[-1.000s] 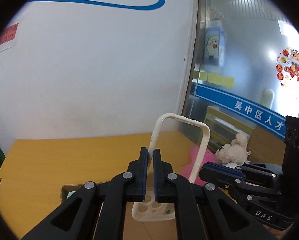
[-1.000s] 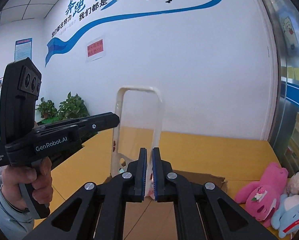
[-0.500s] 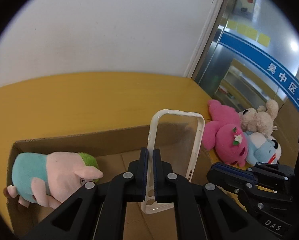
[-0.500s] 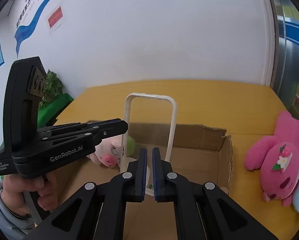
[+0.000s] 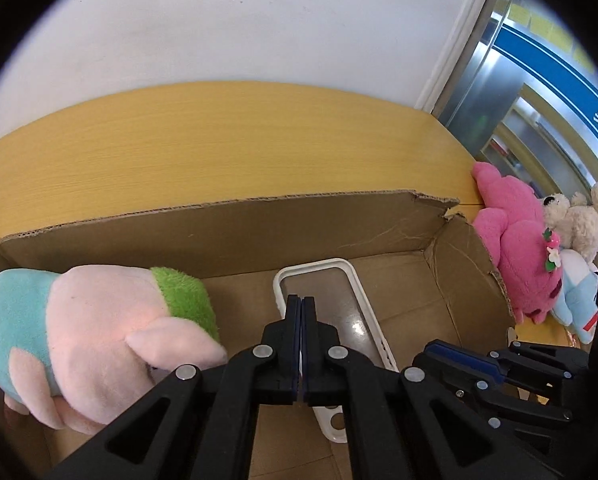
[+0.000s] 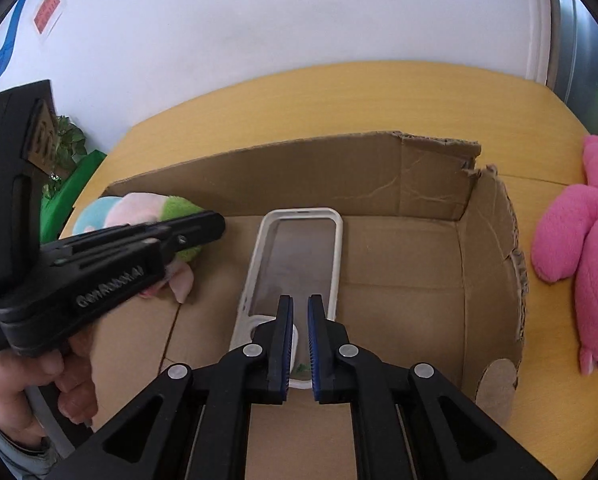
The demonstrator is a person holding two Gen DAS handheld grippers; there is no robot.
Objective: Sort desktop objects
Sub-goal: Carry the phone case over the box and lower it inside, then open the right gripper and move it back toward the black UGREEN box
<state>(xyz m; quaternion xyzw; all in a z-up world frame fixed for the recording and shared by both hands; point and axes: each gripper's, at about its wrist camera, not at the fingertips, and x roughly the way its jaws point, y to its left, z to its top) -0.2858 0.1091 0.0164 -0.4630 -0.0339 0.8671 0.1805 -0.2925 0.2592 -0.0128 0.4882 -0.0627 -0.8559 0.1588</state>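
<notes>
L wrist view: left gripper (image 5: 301, 304) pinched shut, blue pads w/ almost no gap; can't tell if it nips the phone case (image 5: 331, 300) rim behind them. Case = glossy clear back, white rubbery frame, rounded corners, lying in the corrugated cardboard box (image 5: 227, 224), torn far-right corner. Fuzzy pig plush (image 5: 95, 332), pink/teal/green, at box's left.

R wrist view: right gripper (image 6: 300, 312) parted a little, ribbed blue pads over case's (image 6: 299, 256) camera-cutout end, gripping nothing. Pink plush (image 6: 579, 240) outside, on yellow wood-grain table (image 6: 339, 96).

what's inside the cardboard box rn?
In the cardboard box: a phone case lying flat and a plush pig at its left end. The floor under the pig is hidden.
</notes>
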